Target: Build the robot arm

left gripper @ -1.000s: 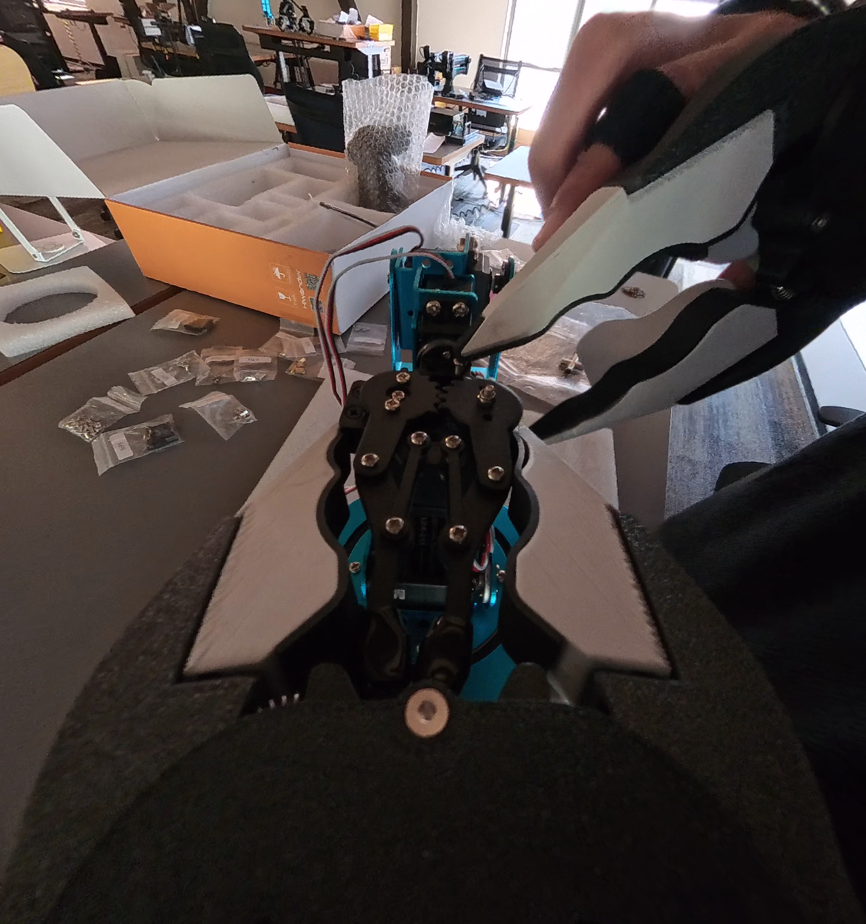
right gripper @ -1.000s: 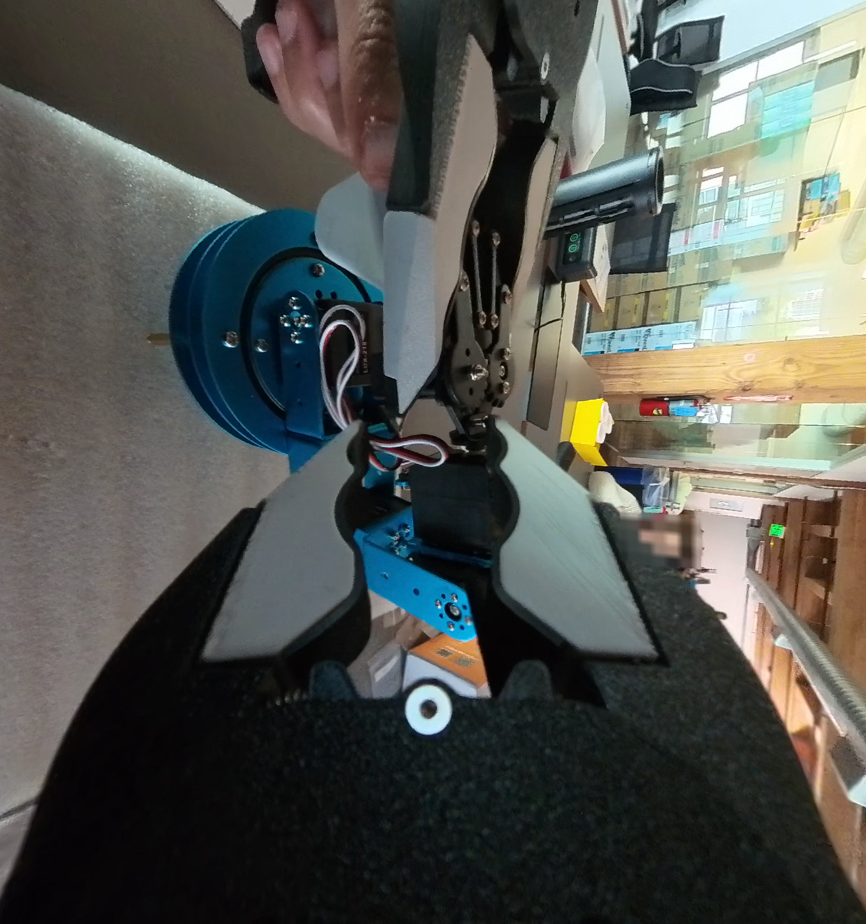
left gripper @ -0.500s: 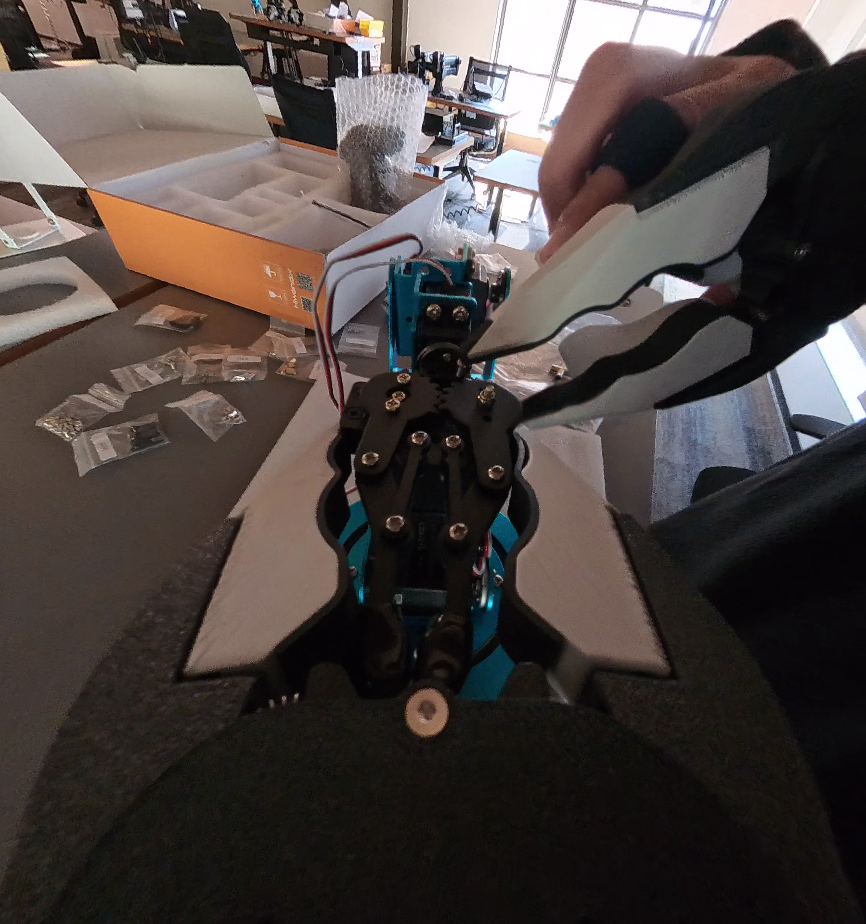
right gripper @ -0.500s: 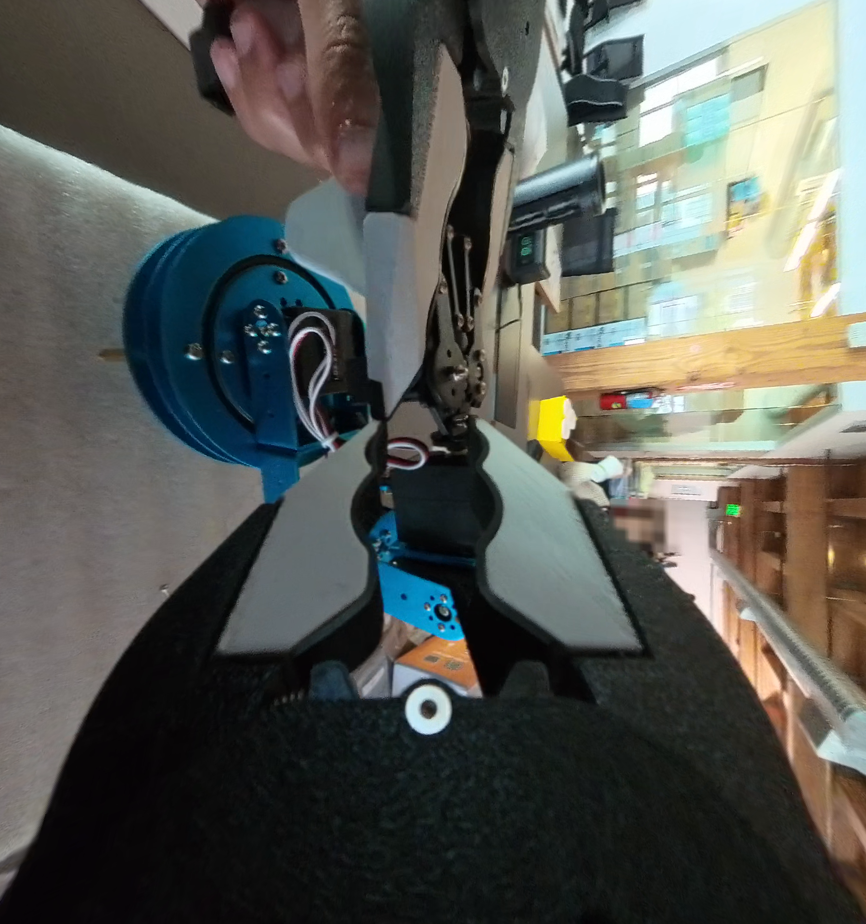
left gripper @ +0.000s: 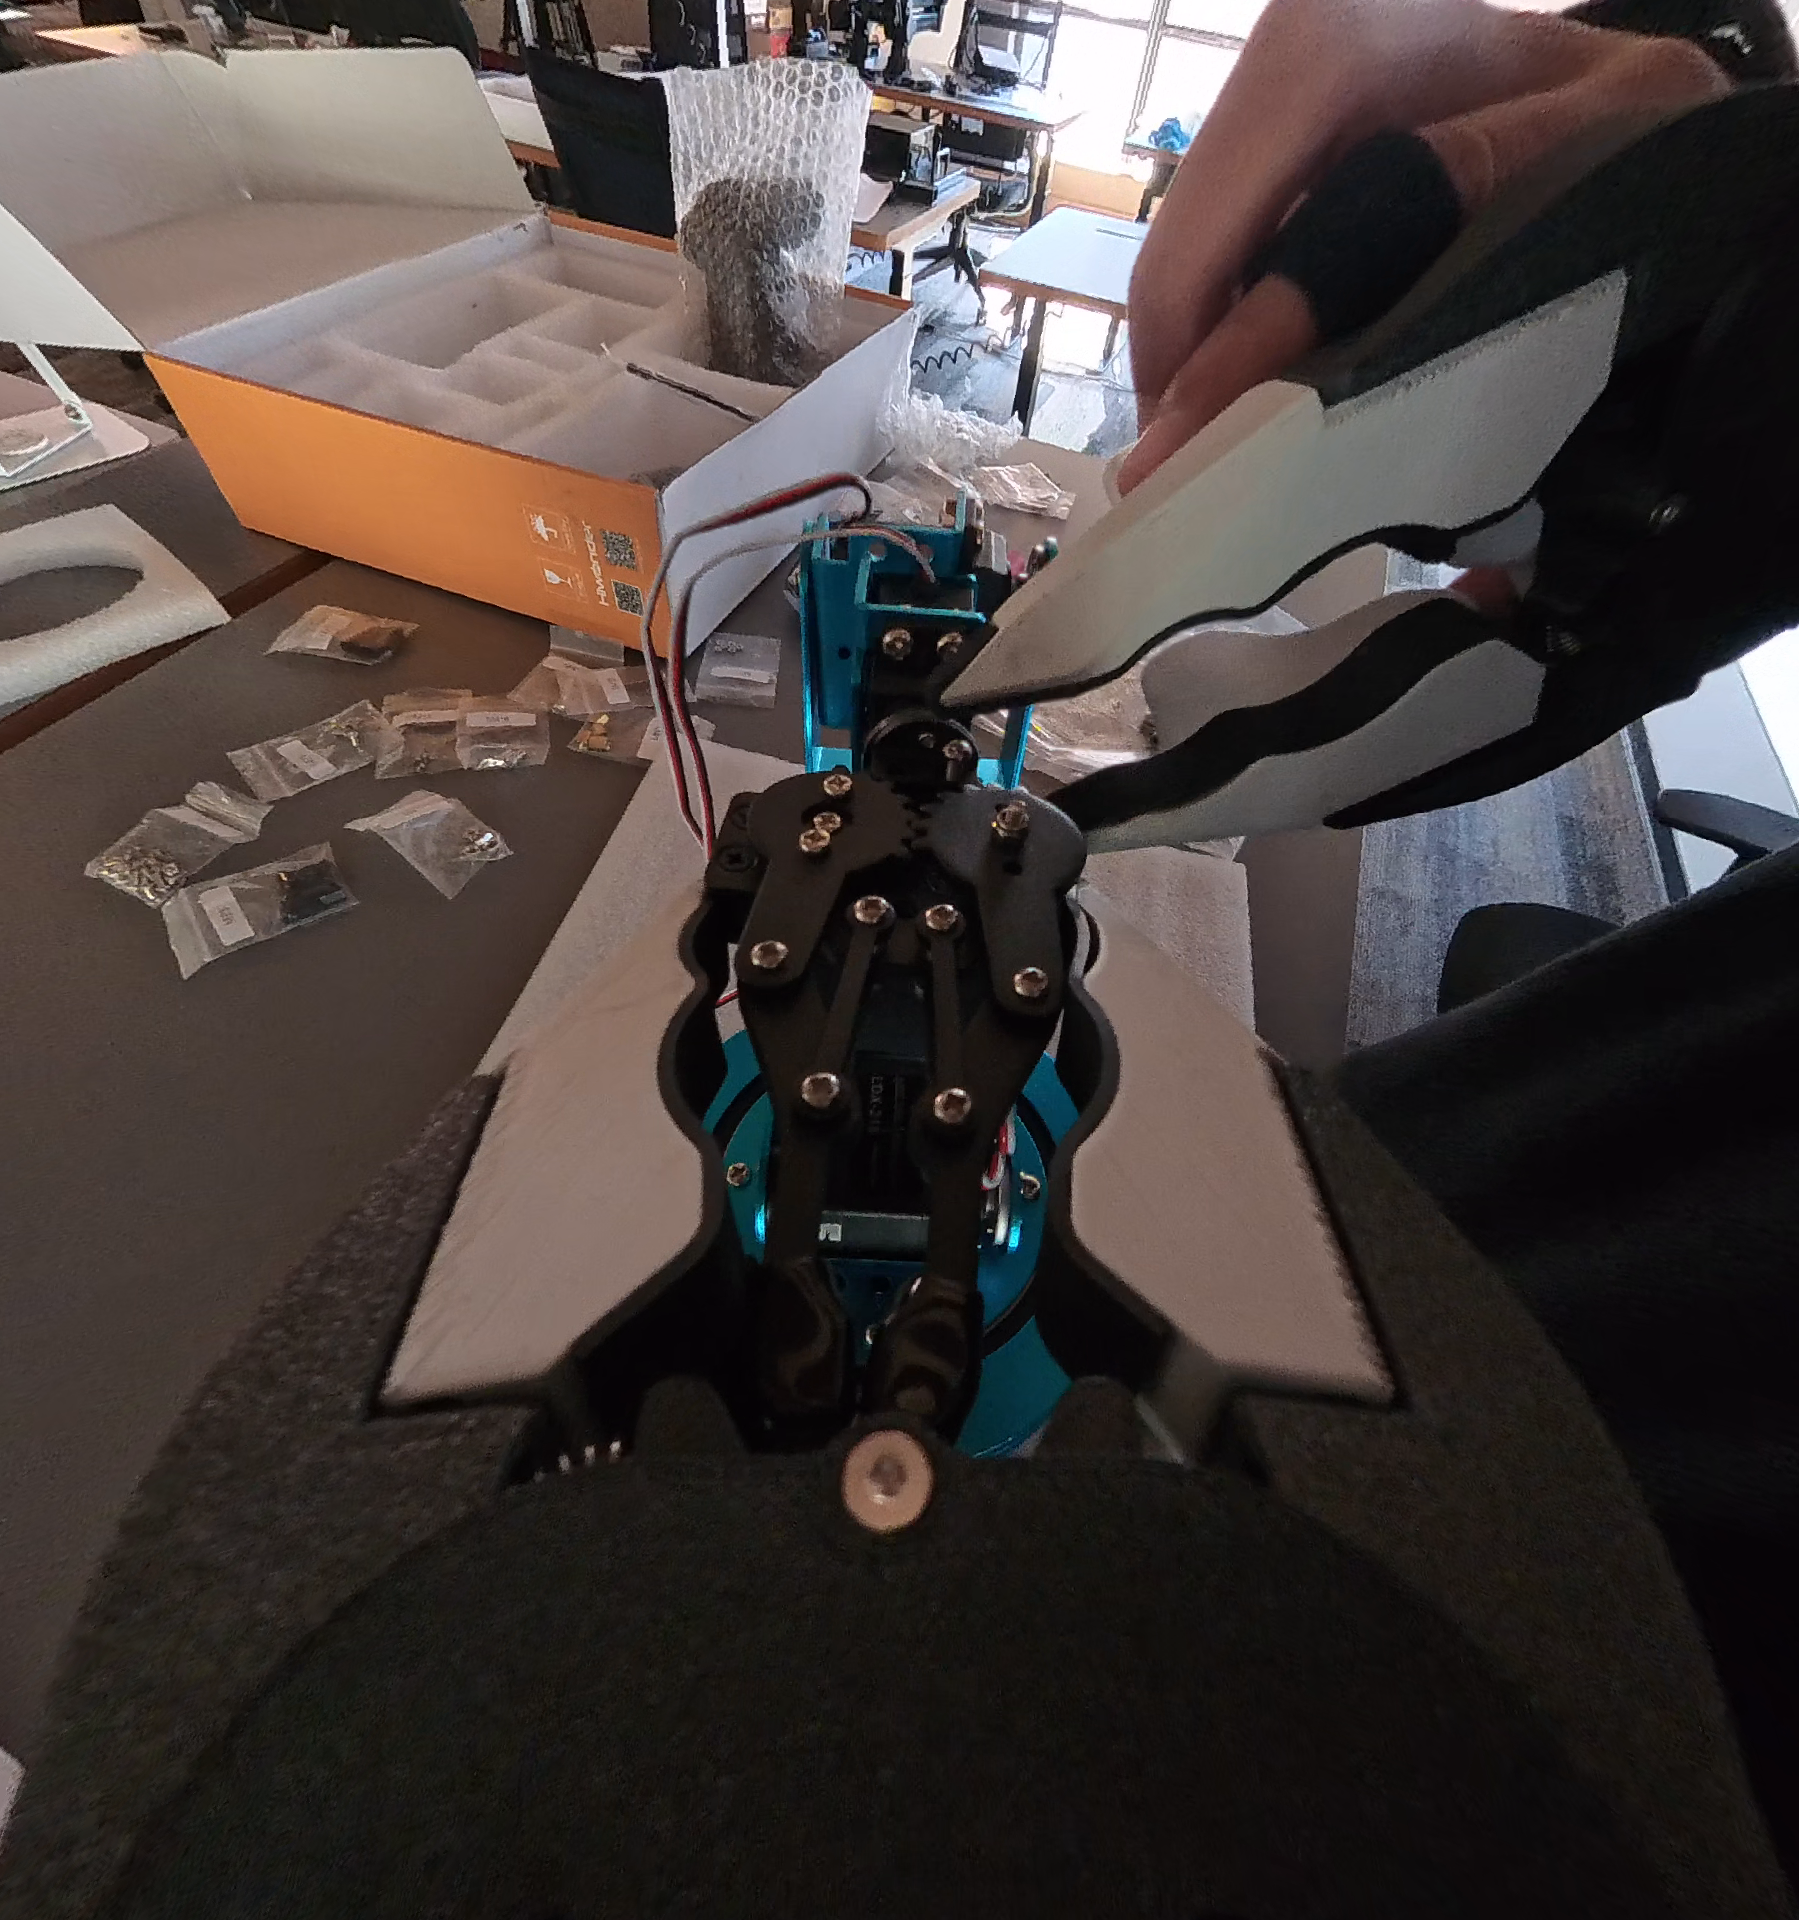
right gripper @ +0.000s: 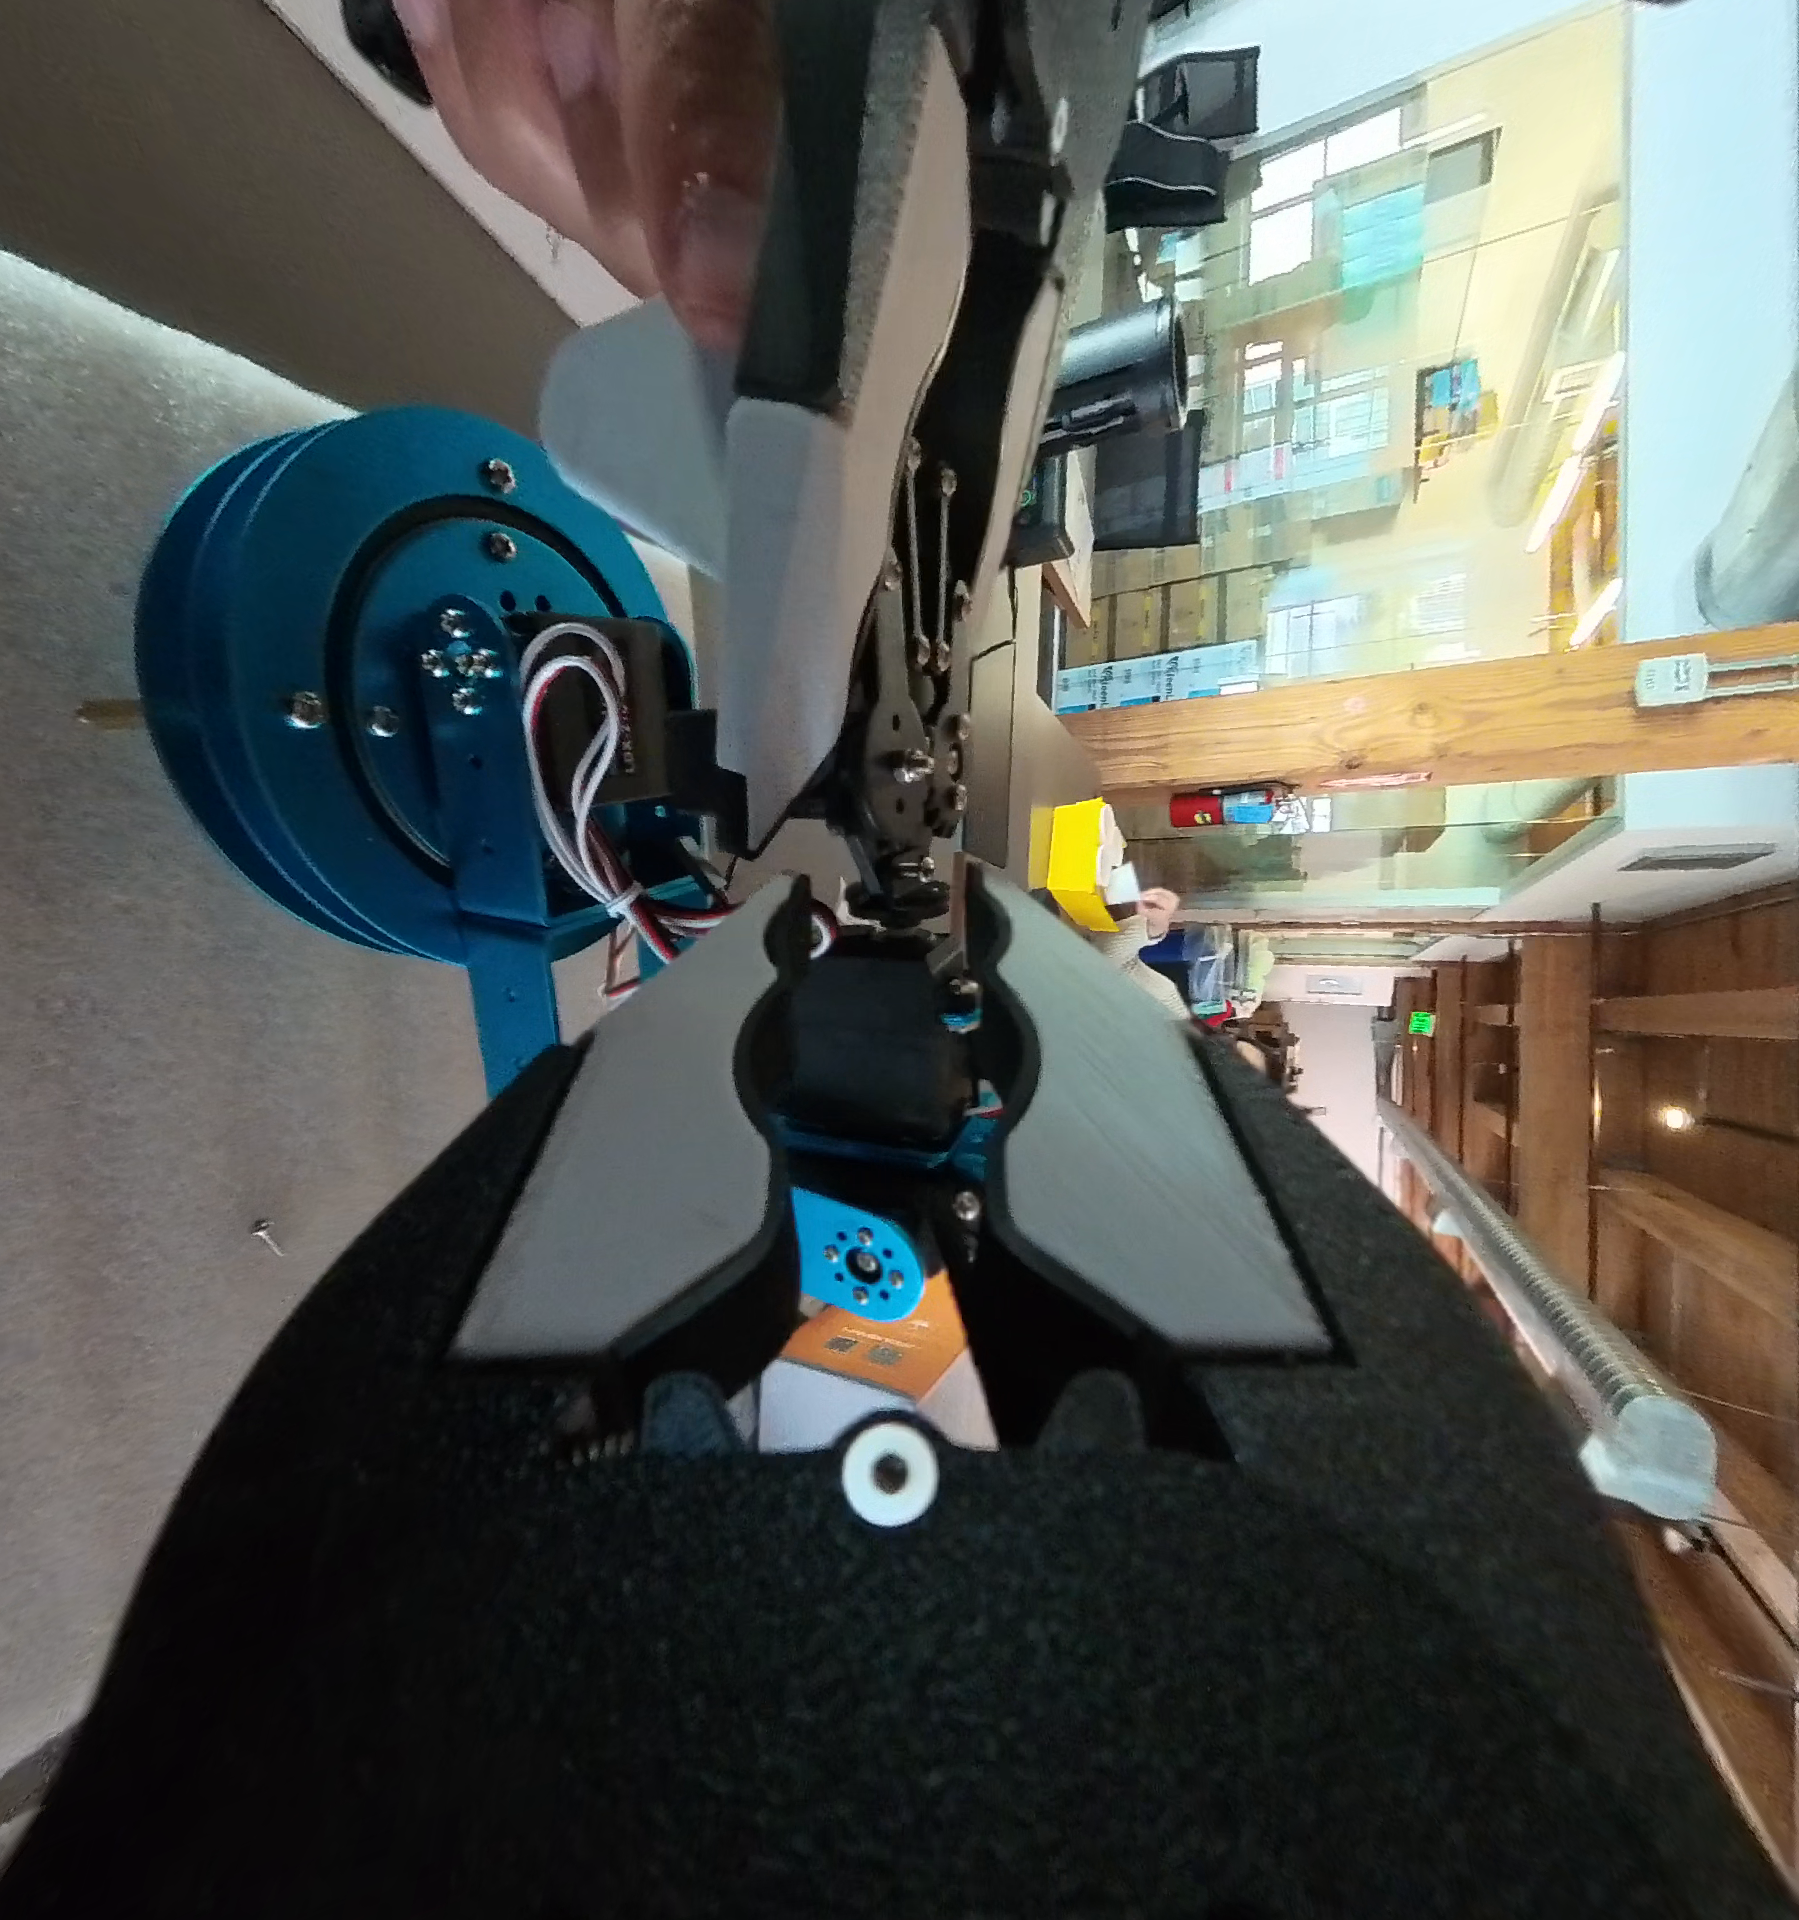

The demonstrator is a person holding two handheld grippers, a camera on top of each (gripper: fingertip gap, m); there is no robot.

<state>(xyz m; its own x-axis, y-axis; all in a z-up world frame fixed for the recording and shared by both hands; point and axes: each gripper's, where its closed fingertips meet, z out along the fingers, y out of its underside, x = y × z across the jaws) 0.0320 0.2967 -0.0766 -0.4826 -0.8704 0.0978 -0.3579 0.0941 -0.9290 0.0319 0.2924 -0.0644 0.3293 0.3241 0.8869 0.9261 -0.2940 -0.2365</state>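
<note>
Our left gripper (left gripper: 895, 883) points forward and level, its jaws closed around a claw (left gripper: 900, 997). Our right gripper (left gripper: 988, 748) comes in from the upper right, tilted down, jaws closed on a servo (right gripper: 864, 1060). A hand (left gripper: 1321, 187) grips the right gripper's body.

A dark grey counter (left gripper: 126, 1091) is carrying an open orange box (left gripper: 427, 488), scattered clear bags of small hardware (left gripper: 282, 831), a white foam piece with an oval hole (left gripper: 53, 613) and a pale foam sheet (left gripper: 604, 935), which is lying under the blue round base (right gripper: 282, 665).
</note>
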